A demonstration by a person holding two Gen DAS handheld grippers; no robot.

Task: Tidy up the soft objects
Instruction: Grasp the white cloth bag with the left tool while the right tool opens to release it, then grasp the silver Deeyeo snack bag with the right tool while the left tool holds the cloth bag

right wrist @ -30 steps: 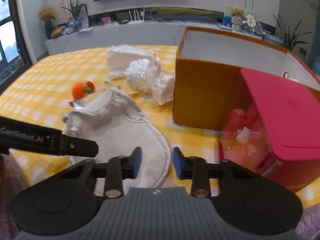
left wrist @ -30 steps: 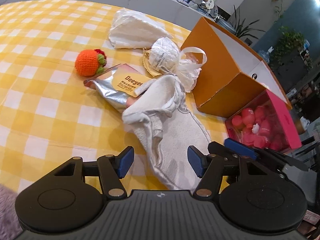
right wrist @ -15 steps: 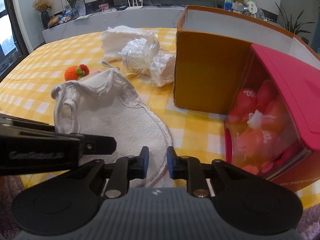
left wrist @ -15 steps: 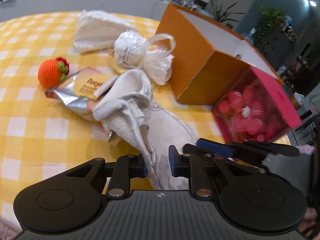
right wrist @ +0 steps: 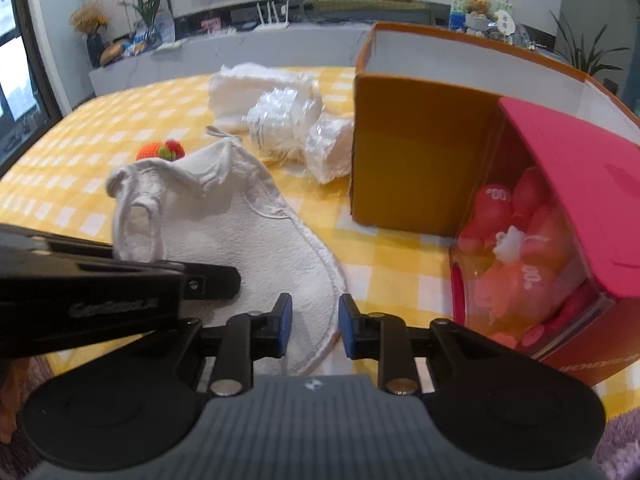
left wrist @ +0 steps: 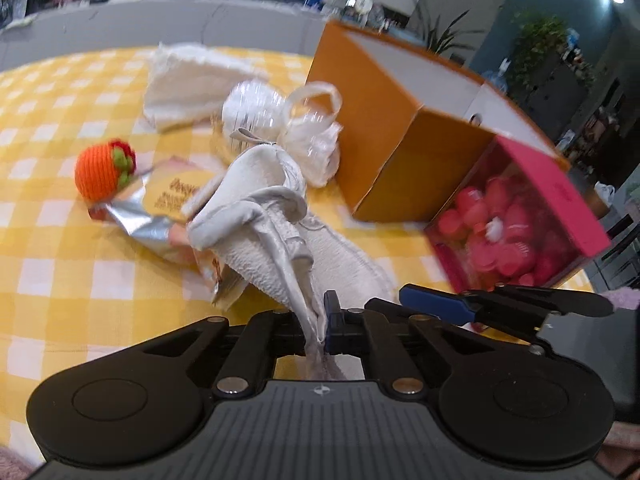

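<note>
Left wrist view: the left gripper (left wrist: 320, 330) was clamped on the near edge of the white terry bib (left wrist: 276, 216), which ran lengthwise up and away toward the orange box (left wrist: 404, 136). Right wrist view: the right gripper (right wrist: 313, 326) hung over the bib's (right wrist: 256, 236) rounded hem, jaws opening and pinching nothing. Soft nubby cloth, stitched border, on a yellow checked tablecloth (right wrist: 80, 160).

The bench (right wrist: 72, 128) wore a yellow-and-white check. On it the bib (right wrist: 240, 232) was off-white, the knitted ball (left wrist: 100, 174) to its left orange with red and green at its top, and the pouch (left wrist: 144, 224) silver with a yellow label. Far right stood an orange box (right wrist: 416, 160), white inside; nearer, a pink-lidded case (right wrist: 580, 208) of pink-red balls.
</note>
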